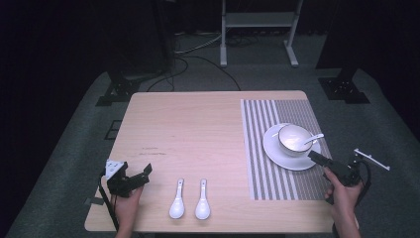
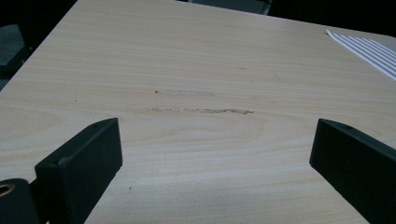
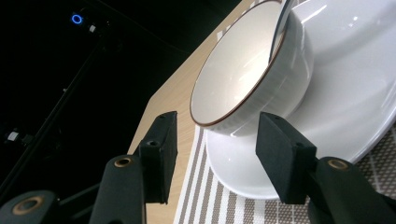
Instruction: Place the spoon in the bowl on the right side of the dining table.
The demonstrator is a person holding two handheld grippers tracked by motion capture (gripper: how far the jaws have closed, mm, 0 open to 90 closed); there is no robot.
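We see a white bowl [image 1: 295,140] standing on a white plate [image 1: 277,151], which lies on a striped placemat [image 1: 270,173] at the right side of the counter [image 1: 198,129]. A white spoon [image 1: 313,139] rests in the bowl with its handle over the right rim. Our right hand-held gripper [image 1: 317,157] sits at the plate's near right edge, tilted, its jaws parted; in the right gripper view [image 3: 215,154] the bowl's rim lies just beyond the gap between them, not touching either. Our left hand-held gripper [image 1: 143,173] rests at the near left of the counter, jaws wide apart over bare wood [image 2: 210,154]. Two more white spoons [image 1: 189,201] lie side by side near the front edge, just right of the left hand-held gripper
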